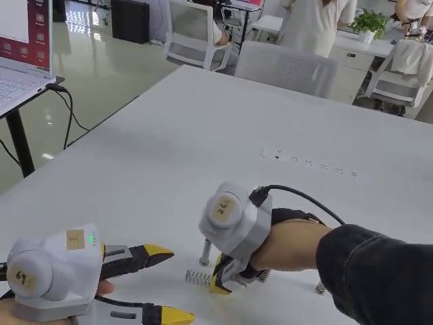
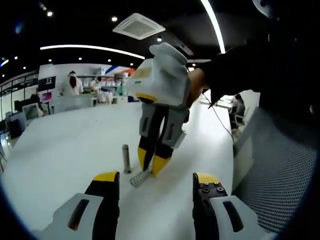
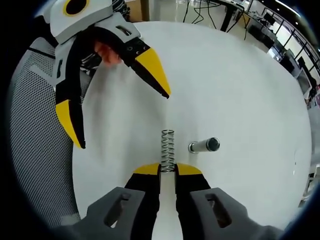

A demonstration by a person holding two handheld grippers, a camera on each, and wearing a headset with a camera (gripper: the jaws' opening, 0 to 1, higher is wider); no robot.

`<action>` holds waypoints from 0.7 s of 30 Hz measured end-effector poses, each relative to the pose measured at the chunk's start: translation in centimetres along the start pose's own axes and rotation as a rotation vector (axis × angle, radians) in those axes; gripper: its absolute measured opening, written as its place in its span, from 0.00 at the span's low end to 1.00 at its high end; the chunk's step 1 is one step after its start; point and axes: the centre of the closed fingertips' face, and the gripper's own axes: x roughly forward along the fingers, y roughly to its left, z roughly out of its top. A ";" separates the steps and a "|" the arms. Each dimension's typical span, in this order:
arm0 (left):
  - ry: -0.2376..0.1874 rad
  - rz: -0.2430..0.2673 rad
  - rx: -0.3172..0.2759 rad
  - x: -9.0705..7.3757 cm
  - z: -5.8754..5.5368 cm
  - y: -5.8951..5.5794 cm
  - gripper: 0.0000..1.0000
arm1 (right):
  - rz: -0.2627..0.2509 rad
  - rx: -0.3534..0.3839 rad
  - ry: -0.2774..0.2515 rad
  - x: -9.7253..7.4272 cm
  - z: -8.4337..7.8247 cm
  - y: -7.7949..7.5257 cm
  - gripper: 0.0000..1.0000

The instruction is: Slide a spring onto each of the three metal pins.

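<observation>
My right gripper [image 3: 167, 170] is shut on one end of a small steel spring [image 3: 168, 145], which sticks out ahead of the jaws just above the white table. An upright metal pin [image 3: 204, 145] stands bare, close to the spring's right side. In the head view the right gripper [image 1: 222, 283] points down at the table with the spring [image 1: 197, 276] to its left and the pin [image 1: 205, 252] just behind. A second pin [image 1: 319, 288] peeks out by the sleeve. My left gripper [image 1: 169, 284] rests open at the lower left, empty, facing the spring [image 2: 139, 178] and pin [image 2: 126, 159].
The white table [image 1: 203, 135] stretches far ahead, with a row of small sockets [image 1: 308, 162] set in it. A laptop [image 1: 20, 47] sits on a stand at the left. Chairs [image 1: 284, 68] and people stand beyond the far edge.
</observation>
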 end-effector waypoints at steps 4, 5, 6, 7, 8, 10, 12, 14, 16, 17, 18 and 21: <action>0.001 -0.001 0.001 0.0 0.0 0.0 0.54 | 0.005 -0.001 0.002 -0.3 0.0 0.2 0.08; 0.002 -0.001 0.002 0.0 0.0 0.0 0.53 | 0.006 -0.003 0.002 -0.5 0.0 0.3 0.08; 0.004 -0.002 0.004 0.0 0.0 0.0 0.53 | 0.008 -0.008 0.004 -0.7 -0.1 0.4 0.08; 0.004 -0.002 0.005 0.1 0.0 0.0 0.53 | 0.009 -0.011 0.004 -0.8 -0.1 0.5 0.08; 0.003 -0.003 0.004 0.1 0.0 -0.1 0.53 | 0.010 -0.014 0.006 -1.0 -0.1 0.6 0.08; 0.005 -0.004 0.007 0.1 0.0 -0.1 0.53 | 0.013 -0.019 0.006 -1.4 -0.1 0.7 0.08; 0.004 -0.007 0.009 0.2 0.1 -0.2 0.52 | 0.016 -0.025 0.007 -1.8 -0.1 0.9 0.08; 0.004 -0.010 0.011 0.2 0.1 -0.2 0.52 | 0.019 -0.028 0.008 -2.3 -0.2 1.1 0.08; 0.003 -0.013 0.014 0.3 0.2 -0.4 0.51 | 0.023 -0.030 0.008 -2.8 -0.2 1.2 0.08; 0.001 -0.015 0.016 0.4 0.3 -0.4 0.51 | 0.029 -0.028 0.008 -3.1 -0.2 1.4 0.08; 0.001 -0.015 0.017 0.4 0.3 -0.4 0.51 | 0.030 -0.028 0.007 -3.2 -0.2 1.4 0.08; 0.001 -0.021 0.021 0.5 0.4 -0.5 0.50 | 0.033 -0.032 0.009 -3.8 -0.3 1.7 0.08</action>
